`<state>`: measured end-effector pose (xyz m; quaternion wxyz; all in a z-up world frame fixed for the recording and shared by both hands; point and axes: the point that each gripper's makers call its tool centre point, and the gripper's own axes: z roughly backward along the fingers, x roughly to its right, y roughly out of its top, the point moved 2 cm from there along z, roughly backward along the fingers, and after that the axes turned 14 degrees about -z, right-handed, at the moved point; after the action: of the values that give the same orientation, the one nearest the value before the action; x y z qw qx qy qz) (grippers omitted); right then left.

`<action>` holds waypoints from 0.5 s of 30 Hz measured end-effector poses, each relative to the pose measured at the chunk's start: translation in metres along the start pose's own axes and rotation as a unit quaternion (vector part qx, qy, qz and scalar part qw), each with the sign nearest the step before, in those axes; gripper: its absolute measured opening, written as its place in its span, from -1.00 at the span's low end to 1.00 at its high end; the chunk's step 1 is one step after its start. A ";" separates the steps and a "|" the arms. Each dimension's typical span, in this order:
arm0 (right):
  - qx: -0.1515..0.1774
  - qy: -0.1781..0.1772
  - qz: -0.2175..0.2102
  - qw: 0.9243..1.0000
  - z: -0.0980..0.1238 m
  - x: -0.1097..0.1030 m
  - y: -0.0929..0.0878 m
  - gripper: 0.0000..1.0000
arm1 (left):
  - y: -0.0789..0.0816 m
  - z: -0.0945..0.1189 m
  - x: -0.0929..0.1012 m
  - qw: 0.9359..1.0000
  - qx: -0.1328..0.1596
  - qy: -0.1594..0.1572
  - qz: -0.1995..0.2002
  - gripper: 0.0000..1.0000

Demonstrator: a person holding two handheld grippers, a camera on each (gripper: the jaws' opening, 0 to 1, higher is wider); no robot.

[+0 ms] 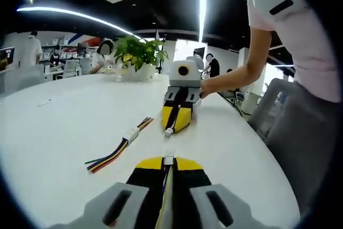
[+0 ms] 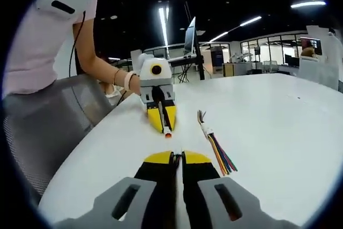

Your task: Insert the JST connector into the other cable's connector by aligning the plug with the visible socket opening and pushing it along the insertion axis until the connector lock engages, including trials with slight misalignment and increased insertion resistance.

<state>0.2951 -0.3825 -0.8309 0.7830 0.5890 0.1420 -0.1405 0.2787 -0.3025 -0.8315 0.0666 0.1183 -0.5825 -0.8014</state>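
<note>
On the white desk (image 1: 64, 116), the left gripper (image 1: 168, 160) is clenched on a small white JST connector (image 1: 169, 160). The right gripper (image 2: 177, 157) is clenched; its connector (image 1: 169, 131) is hardly resolved. A spare multicoloured ribbon cable (image 1: 119, 147) is seen beside.

The left gripper view looks low and forward along its own jaws across a white table (image 1: 64, 116); it faces the right gripper (image 1: 170, 130), which sits near and points back at the lens; a potted plant (image 1: 138, 54) and a person's arm (image 1: 244, 71) lie beyond. The right gripper view looks the opposite way along the same table (image 2: 278, 116), also low; it faces the left gripper (image 2: 168, 132) head-on at close range. Both views share the tabletop between the grippers and a loose multicoloured cable (image 1: 119, 151) (image 2: 215, 148) lying beside that line.
</note>
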 end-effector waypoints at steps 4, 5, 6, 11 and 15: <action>0.000 0.011 0.001 1.000 -0.005 -0.002 0.002 -0.94 | 0.002 -0.001 0.004 0.999 -0.017 -0.009 -0.030 -1.00; -0.001 0.013 0.001 1.000 -0.006 -0.002 0.002 -0.94 | 0.003 -0.001 0.005 0.999 -0.019 -0.012 -0.035 -1.00; -0.002 0.016 0.002 1.000 -0.007 -0.003 0.002 -0.94 | 0.004 -0.002 0.006 0.999 -0.021 -0.013 -0.039 -1.00; -0.010 0.028 0.003 1.000 -0.010 -0.006 0.001 -0.94 | 0.011 -0.002 0.005 0.999 -0.013 -0.013 -0.043 -1.00; -0.015 0.037 0.002 0.999 -0.012 -0.008 0.001 -0.94 | 0.017 -0.003 0.003 0.998 -0.014 -0.012 -0.058 -1.00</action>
<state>0.2870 -0.3700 -0.8301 0.7860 0.5827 0.1718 -0.1149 0.2766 -0.3116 -0.8168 0.0143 0.1416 -0.5643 -0.8132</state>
